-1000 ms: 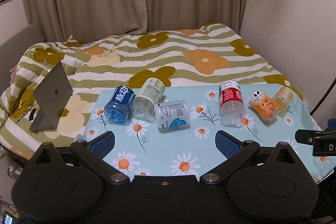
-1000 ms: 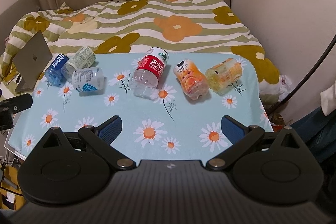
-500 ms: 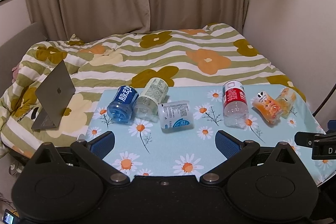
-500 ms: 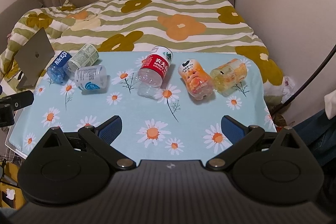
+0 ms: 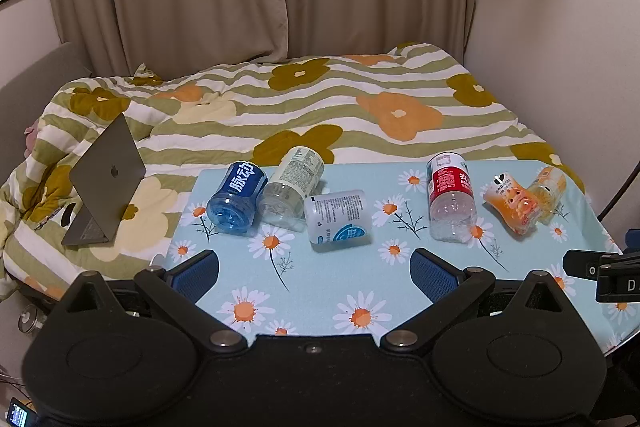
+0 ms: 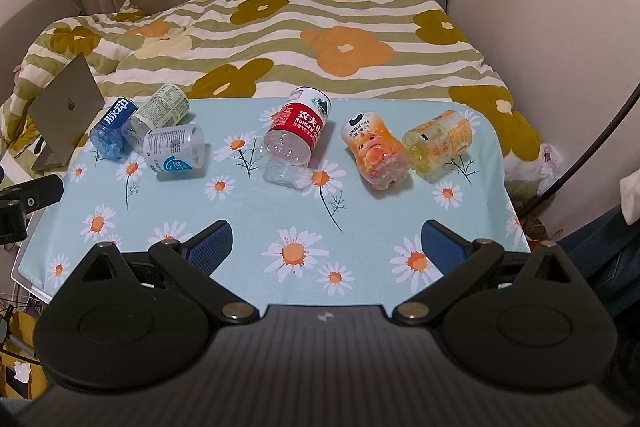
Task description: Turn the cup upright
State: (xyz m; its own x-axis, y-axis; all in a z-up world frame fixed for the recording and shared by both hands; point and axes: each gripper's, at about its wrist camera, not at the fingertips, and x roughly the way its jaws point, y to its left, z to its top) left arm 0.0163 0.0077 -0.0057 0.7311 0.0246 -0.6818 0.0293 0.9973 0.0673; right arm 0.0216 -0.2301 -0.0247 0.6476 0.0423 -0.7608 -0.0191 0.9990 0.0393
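1. Six cut bottles lie on their sides along the table's (image 6: 360, 227) far half.
2. Three (image 6: 172, 147) cluster left, touching.
3. The bed (image 6: 320, 39) lies behind.
4. A laptop (image 6: 66, 107) stands left.

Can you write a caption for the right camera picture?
Open right gripper hovers over six tipped cups on a daisy tablecloth.

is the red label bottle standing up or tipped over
Tipped over. The red label bottle lies on its side on the daisy tablecloth, base toward the camera.
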